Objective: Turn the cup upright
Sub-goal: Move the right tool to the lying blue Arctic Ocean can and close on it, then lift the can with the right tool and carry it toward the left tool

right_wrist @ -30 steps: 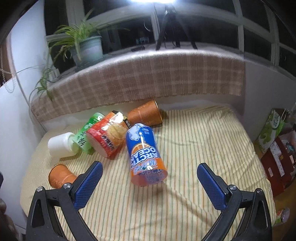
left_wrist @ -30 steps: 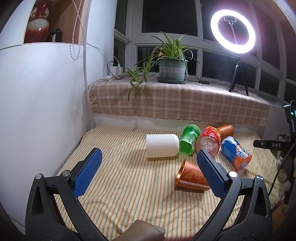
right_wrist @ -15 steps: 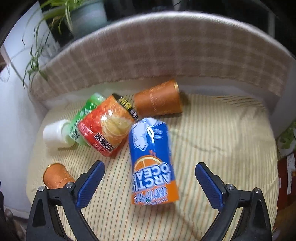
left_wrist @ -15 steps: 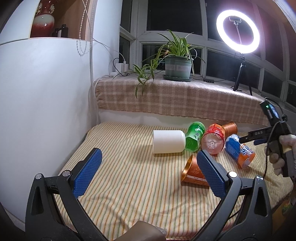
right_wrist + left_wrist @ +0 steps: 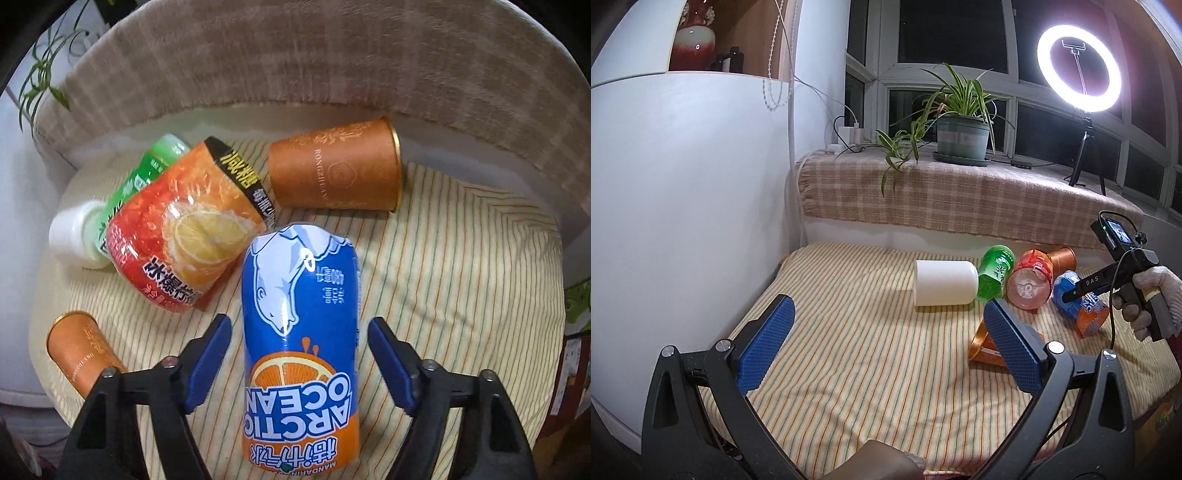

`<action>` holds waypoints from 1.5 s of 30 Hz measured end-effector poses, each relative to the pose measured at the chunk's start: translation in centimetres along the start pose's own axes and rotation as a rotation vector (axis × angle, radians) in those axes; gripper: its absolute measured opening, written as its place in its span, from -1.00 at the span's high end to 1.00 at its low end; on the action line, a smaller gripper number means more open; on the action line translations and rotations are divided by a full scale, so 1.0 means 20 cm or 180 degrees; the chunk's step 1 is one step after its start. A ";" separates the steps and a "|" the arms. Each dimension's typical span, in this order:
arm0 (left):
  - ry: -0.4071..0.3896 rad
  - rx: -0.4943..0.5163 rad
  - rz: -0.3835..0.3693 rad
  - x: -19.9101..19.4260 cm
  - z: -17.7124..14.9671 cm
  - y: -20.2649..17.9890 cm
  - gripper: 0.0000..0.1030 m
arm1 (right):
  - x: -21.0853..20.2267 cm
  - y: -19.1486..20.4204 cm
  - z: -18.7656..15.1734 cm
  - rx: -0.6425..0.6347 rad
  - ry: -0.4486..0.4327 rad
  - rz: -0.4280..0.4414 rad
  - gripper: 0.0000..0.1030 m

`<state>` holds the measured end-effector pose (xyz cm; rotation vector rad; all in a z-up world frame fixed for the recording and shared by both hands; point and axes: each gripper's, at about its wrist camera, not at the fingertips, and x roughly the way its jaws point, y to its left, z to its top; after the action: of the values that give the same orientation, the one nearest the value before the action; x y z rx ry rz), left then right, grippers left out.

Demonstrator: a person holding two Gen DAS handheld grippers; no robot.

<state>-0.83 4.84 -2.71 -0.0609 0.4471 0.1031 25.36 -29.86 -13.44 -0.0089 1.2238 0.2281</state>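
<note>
The blue Arctic Ocean cup [image 5: 301, 354] lies on its side on the striped bed [image 5: 461, 295], between the fingers of the right claw [image 5: 299, 349]. The squeeze is best centred on its body before it is tipped upright. The jaws are held apart; contact with the cup seems not yet made. The left claw [image 5: 886, 339] is spread wide and empty, well clear of the cups.

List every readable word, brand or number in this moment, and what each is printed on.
"ARCTIC OCEAN": blue cup, upside down in the right wrist view.
"RONGSHUANG", roughly, faint: far orange cup.
"DAS": right gripper.
Chinese characters on the blue, red cup and green cup: not transcribed.
</note>
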 end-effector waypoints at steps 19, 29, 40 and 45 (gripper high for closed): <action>-0.0008 0.0135 -0.0102 0.01 0.02 -0.09 -1.00 | -0.13 0.19 -0.29 -0.0978 -0.0163 -0.0119 -0.25; 0.0154 0.0277 -0.0332 0.04 0.01 -0.17 -1.00 | -0.23 0.38 -0.60 -0.2365 -0.0137 -0.0148 -0.25; 0.0381 0.0534 -0.0787 0.10 0.01 -0.27 -1.00 | -0.14 0.43 -0.67 -0.2451 -0.0078 -0.0070 -0.28; 0.0489 0.0794 -0.1082 0.13 0.05 -0.35 -1.00 | -0.15 0.42 -0.66 -0.2342 -0.0111 0.0016 -0.33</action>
<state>2.64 -1.89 -2.65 0.1014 0.5938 -0.2935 10.51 -23.82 -14.15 -0.6361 1.0481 0.6688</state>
